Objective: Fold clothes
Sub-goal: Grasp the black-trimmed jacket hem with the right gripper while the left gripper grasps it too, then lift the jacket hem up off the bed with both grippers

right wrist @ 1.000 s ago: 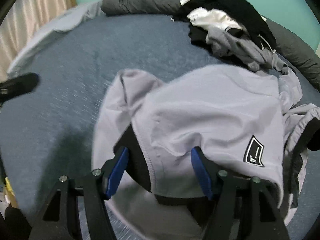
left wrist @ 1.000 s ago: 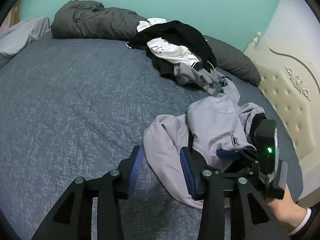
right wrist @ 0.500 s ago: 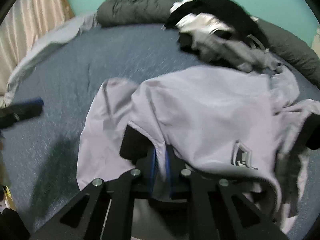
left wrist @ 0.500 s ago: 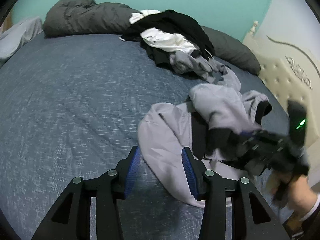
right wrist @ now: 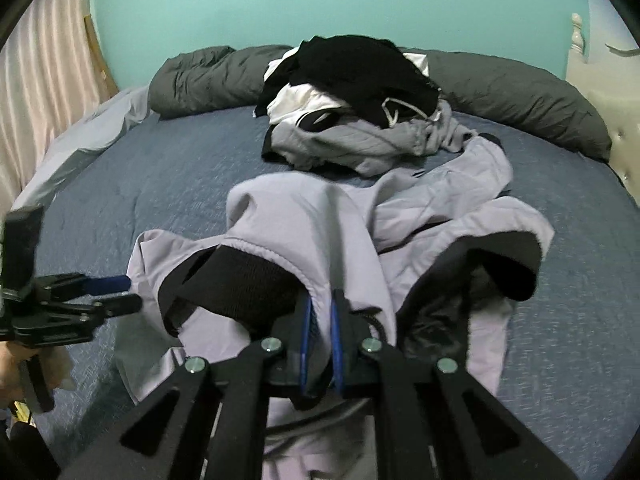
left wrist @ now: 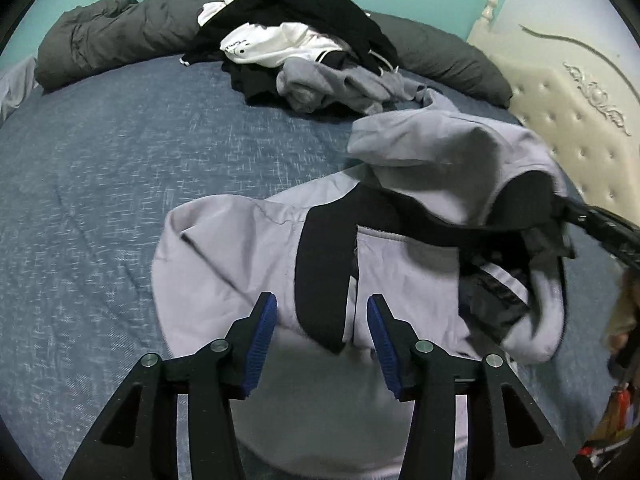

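Jacket (right wrist: pixel 304 216) hem inside right hand-held gripper (right wrist: pixel 320 320)

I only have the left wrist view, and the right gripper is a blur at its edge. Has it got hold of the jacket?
Observer: Yes. In the right wrist view the right gripper is shut on the jacket, at a pale edge beside the black lining.
Operator: Where does my left gripper sit from there?
Observer: The left gripper is open at the jacket's left edge. I cannot tell whether it touches the cloth.
Operator: Anything off to the left that I miss?
Observer: A pink curtain hangs beyond the left side of the bed.
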Demonstrator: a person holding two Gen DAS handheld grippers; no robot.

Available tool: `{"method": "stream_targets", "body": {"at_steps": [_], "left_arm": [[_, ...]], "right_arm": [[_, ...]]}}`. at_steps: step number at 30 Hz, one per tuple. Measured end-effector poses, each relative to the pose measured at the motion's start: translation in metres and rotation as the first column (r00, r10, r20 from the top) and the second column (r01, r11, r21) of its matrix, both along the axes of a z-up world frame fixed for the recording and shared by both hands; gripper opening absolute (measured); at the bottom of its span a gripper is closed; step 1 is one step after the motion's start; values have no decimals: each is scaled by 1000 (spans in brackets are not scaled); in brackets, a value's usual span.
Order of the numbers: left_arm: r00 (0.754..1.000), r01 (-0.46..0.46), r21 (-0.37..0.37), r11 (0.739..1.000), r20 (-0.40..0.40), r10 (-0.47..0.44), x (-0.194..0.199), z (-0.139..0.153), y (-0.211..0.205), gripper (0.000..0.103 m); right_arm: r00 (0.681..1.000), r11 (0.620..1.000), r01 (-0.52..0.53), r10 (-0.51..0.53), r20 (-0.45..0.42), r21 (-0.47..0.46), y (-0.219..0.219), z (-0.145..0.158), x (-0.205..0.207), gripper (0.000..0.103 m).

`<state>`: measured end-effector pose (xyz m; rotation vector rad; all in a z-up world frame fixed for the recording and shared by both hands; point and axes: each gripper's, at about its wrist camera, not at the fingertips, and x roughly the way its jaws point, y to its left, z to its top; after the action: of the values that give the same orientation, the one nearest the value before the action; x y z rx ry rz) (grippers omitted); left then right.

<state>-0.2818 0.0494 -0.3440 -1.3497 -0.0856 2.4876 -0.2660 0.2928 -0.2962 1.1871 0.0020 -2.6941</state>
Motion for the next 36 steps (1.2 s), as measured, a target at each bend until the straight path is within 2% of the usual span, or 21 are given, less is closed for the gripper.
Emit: {"method": "stream_targets", "body": {"at_steps": [7, 8, 10, 11, 12, 14, 18, 21, 24, 26, 27, 31, 36], "left_arm": [[999, 47, -62, 997, -1, -48, -16, -15, 23, 51], [998, 56, -59, 997, 1, -56, -17, -17, 24, 48], [998, 68, -50, 996, 7, -68, -20, -20, 24, 34], [998, 67, -53, 996, 10, -66, -20, -22, 23, 17], [998, 65, -57, 996, 14, -64, -21, -24, 22, 8], [998, 61, -64, 996, 14, -61, -22, -25, 19, 2], [998, 64, -58, 996, 10, -63, -21, -27, 15, 0], [998, 67, -50, 996, 2, -67, -20, -24, 13, 0], [998, 66, -34, 997, -2, -67, -20, -21, 12, 0], [998, 62, -19, 998, -7, -62, -21, -17, 10, 0], [998, 60, -12, 998, -10, -60, -21, -16, 8, 0], [999, 49, 20, 999, -17, -48, -22, -8, 6, 0], [998, 62, 16, 998, -21, -61, -21, -4, 10, 0]], "right_arm": [[999, 999, 37, -38, -6, -25, 32, 1, 3, 9], [999, 999, 43, -43, -4, -28, 35, 0, 3, 9], [999, 998, 53, -53, 1, -35, 41, -2, 2, 9], [998, 998, 59, -59, 3, -39, 44, -3, 2, 9], [998, 997, 64, -64, 5, -42, 47, -4, 2, 9], [997, 996, 75, -74, 10, -49, 54, -6, 2, 9], [996, 994, 90, -89, 24, -66, 62, -11, 1, 9], [994, 989, 91, -82, 78, -116, 62, -21, -7, 10], [989, 983, 124, -111, 95, -134, 63, -25, -11, 19], [988, 986, 145, -139, 70, -78, 62, -23, -9, 51], [987, 987, 155, -152, 50, -49, 61, -21, -6, 55], [989, 991, 132, -130, -66, 31, 51, -6, 13, 56], [989, 980, 49, -20, -149, 193, 15, 4, 31, 57]]}}
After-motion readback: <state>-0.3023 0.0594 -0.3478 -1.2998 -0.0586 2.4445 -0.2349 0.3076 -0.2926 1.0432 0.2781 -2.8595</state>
